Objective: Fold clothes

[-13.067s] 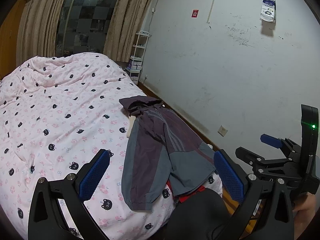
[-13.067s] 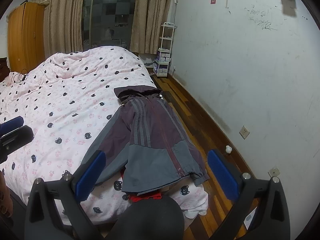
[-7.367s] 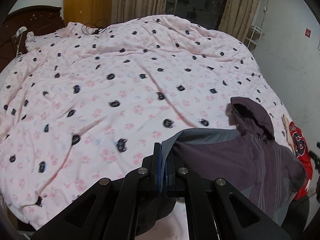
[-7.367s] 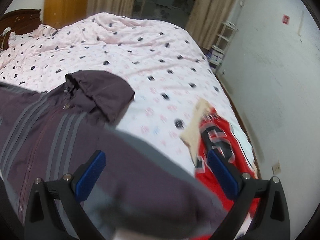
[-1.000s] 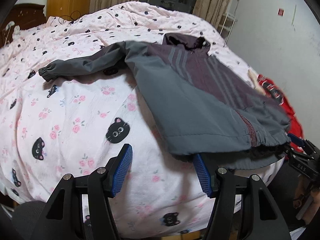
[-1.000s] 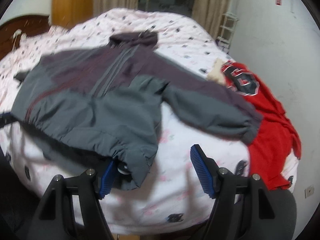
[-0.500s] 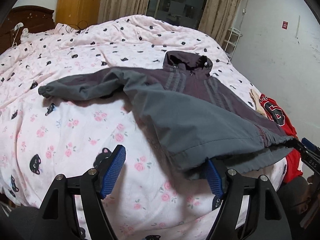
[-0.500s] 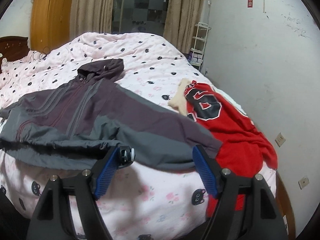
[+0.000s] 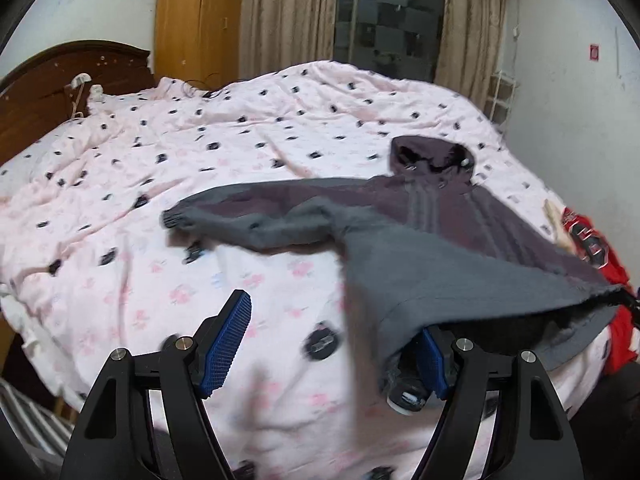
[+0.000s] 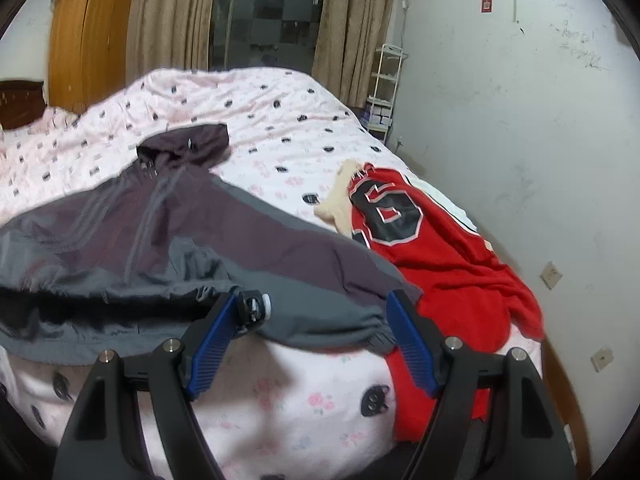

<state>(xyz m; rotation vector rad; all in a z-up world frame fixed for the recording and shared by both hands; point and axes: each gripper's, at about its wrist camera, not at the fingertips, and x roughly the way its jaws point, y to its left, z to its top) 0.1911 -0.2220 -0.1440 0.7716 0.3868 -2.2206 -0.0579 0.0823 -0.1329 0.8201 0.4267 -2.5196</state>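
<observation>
Both grippers are hovering over the near edge of the bed (image 9: pixel 120 240), pointing down at it.

Left gripper (image 9: pixel 332 344): jaws standing wide. The hem corner of the jacket (image 9: pixel 432 240) is draping over the right-hand pad, nothing pinched between the pads.

Right gripper (image 10: pixel 310 340): jaws also standing wide. A drawstring toggle (image 10: pixel 254 304) is sitting at the tip of the left-hand pad; can't tell if it's touching. No pinch on the cloth.

The jacket is lying spread, zipper side up, near the bed's near edge: hood pointing toward the far edge, one sleeve stretching out each way.

A red jersey (image 10: pixel 432 248) is lying along the bed's right edge, just beside the jacket's sleeve, with a beige cloth (image 10: pixel 340 196) at its far end.
</observation>
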